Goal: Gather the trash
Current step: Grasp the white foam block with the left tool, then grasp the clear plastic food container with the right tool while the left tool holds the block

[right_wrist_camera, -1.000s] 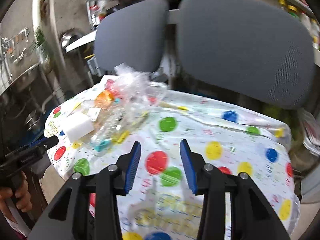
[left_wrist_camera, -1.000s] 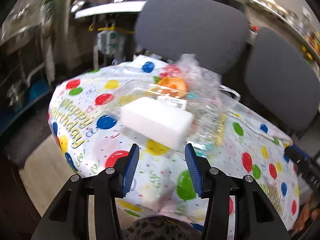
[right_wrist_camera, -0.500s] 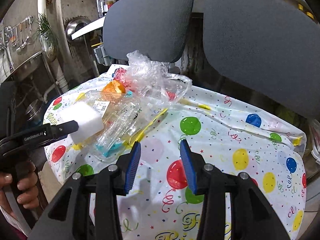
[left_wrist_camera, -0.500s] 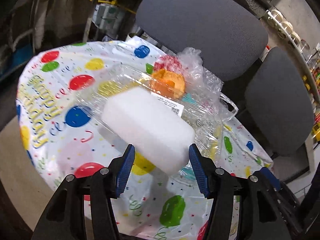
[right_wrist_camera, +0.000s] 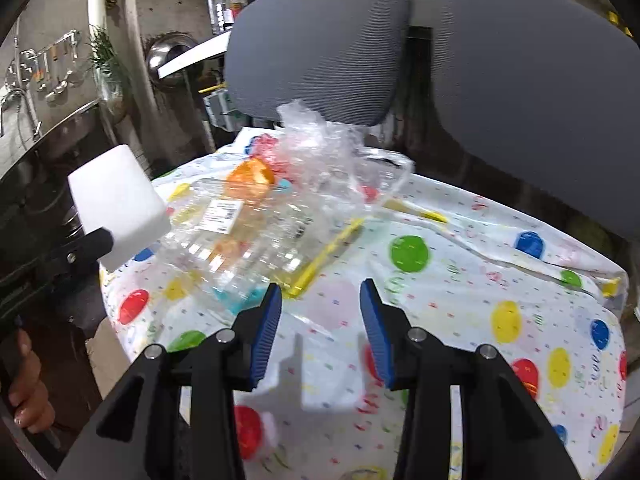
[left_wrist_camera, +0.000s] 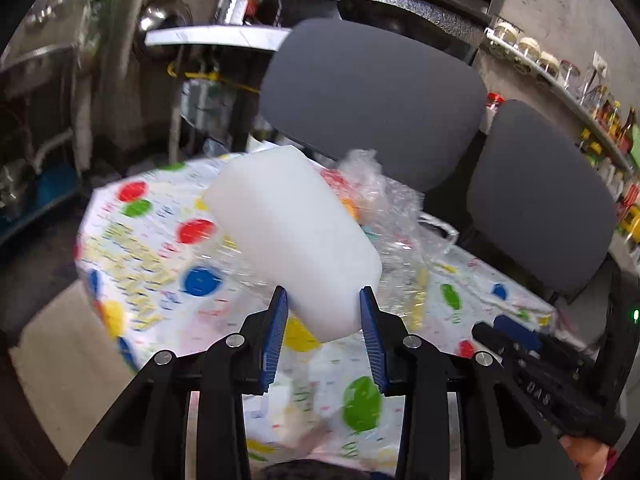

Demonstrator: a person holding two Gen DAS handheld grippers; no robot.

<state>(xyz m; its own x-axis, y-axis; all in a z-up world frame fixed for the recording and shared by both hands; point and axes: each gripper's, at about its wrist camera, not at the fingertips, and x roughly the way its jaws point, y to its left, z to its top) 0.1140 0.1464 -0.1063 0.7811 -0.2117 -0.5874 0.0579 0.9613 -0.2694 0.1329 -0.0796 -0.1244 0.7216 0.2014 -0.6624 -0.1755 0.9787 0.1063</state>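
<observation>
Foam is what your left gripper [left_wrist_camera: 323,320] holds: a white foam block [left_wrist_camera: 294,236], pinched at its near end between the two blue pads. The block sticks up and away from you, off the table. In the right view you can see the same block [right_wrist_camera: 116,208] at the far left, up above the table edge.

Your right gripper [right_wrist_camera: 320,320] is open and holds nothing. It hangs over the balloon tablecloth [right_wrist_camera: 500,280], near the middle of the table.

More trash sits on the far left part of the table. You can see a clear plastic box [right_wrist_camera: 248,236] with a white label, a crinkly clear bag [right_wrist_camera: 332,148] behind it, and a yellow stick [right_wrist_camera: 326,254] just beside the box. Two gray chairs [right_wrist_camera: 320,40] stand behind the table.

Here is what could go wrong. Your pads grip only the near end of the block, so the long far end can tip or twist. If you swing fast, it may slip out and fall.

Be careful with the right side too. That clear box looks thin and slippery. Squeeze it too hard and it may crush or pop away. Its bag and stick may drag along or slide off the cloth.

No trash bin shows in either view, so I cannot tell where the block should go.
</observation>
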